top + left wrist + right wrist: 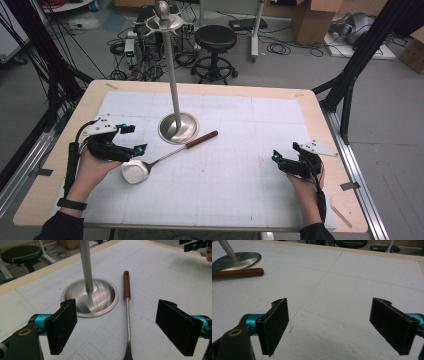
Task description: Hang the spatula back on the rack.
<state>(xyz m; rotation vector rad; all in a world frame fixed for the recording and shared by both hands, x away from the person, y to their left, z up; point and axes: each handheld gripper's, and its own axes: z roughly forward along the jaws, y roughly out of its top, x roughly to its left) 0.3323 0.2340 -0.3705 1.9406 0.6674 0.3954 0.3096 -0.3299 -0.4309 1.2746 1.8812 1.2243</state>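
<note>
A metal ladle lies on the white mat, its bowl point(134, 171) at the near left and its brown wooden handle point(202, 139) pointing to the far right. My left gripper point(135, 138) hovers open just above the bowl end. In the left gripper view the steel shaft point(128, 315) runs between the wide-apart jaws of the left gripper point(116, 326), touching neither. A steel stand rises from a round base point(178, 127) to a hooked top point(164, 20). My right gripper point(285, 151) stands open at the near right, and in its own view the right gripper point(328, 325) holds nothing.
The white gridded mat point(240, 170) covers most of the wooden table point(310, 100). Behind the table stand a black stool point(215, 37), cardboard boxes point(312, 17) and cables on the floor. Black frame posts point(350, 75) flank both sides.
</note>
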